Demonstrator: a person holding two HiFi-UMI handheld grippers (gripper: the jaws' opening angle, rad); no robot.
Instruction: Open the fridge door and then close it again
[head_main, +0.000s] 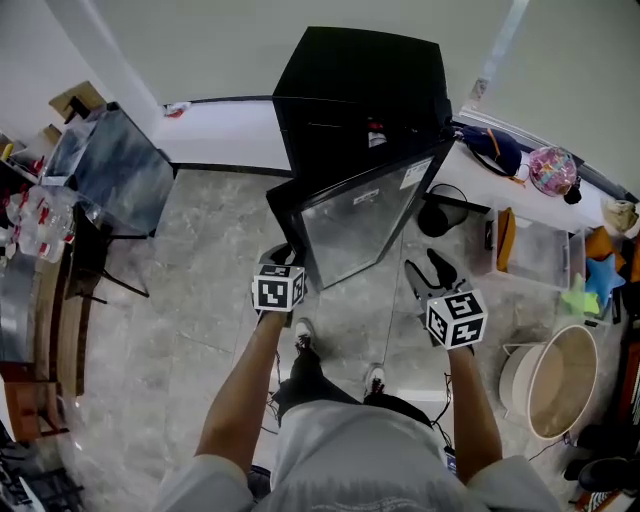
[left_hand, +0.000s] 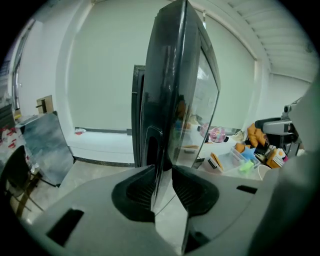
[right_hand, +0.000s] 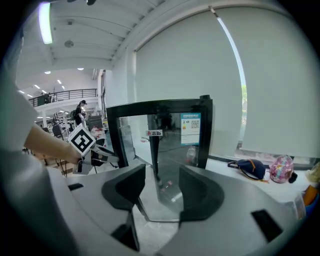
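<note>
Black fridge is stood against the wall, with its glass door swung partly open toward the person. The door's free edge is clamped between the jaws of the left tool. The right tool is held open and empty, facing the door.

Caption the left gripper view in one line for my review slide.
Left gripper holds the edge of the open glass fridge door between its fingers, seen edge-on.
</note>
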